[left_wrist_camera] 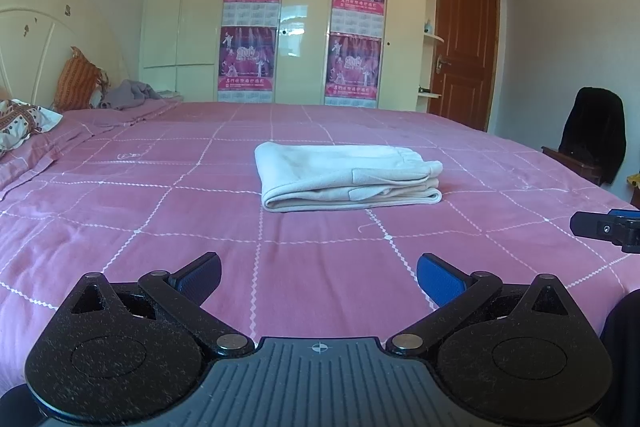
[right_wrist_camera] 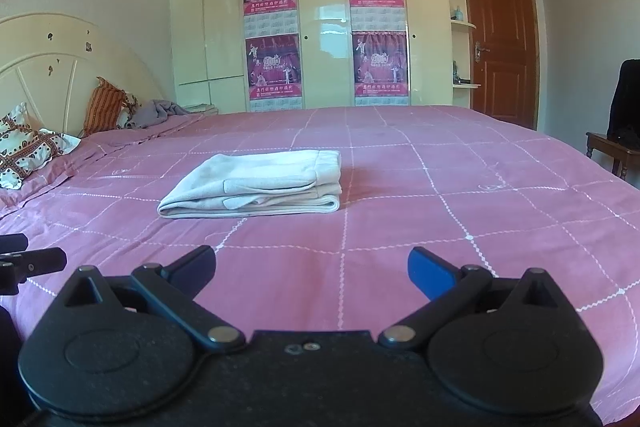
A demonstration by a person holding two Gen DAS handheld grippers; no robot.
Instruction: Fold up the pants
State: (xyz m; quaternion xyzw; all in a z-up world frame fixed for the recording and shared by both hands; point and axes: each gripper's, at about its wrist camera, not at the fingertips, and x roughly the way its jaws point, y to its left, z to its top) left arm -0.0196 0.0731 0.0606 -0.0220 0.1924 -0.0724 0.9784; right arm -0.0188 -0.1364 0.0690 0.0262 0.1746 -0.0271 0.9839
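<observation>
pink checked bedspread [left_wrist_camera: 160, 211] fills nearly everything ahead of me, running back to a cream wardrobe [left_wrist_camera: 304, 27] hung with magenta calendars and a brown door [left_wrist_camera: 464, 39] beside it. going left to right: a patterned pillow [left_wrist_camera: 20, 125] and an orange cushion [left_wrist_camera: 76, 79] sit at the head-end left corner against the headboard, with a crumpled grey cloth [left_wrist_camera: 128, 95] near them; the pants [left_wrist_camera: 344, 177] lie around the middle of the bed, well apart from every edge; a chair draped in a dark garment [left_wrist_camera: 592, 135] stands off the right side.

the pants are pale, already doubled into a compact stack with the waistband end to the right and the rounded fold to the left — folding looks done, or nearly so.

my left gripper [left_wrist_camera: 318, 277] hangs over the near edge of the bed, fingers spread wide and holding nothing. my right gripper [right_wrist_camera: 312, 273] is the same, parted and empty, well short of the pants.

what could go wrong, as i judge it: if i reach in again and catch only the top layer, the stack would peel open, and a low pass could snag and drag the bedspread, shifting the pile. the layers at the right end look a little uneven, so a nudge there might slide them apart.

no containers in sight except the wardrobe, shut — its contents are hidden; the small corner shelves hold a few items too small to name.
</observation>
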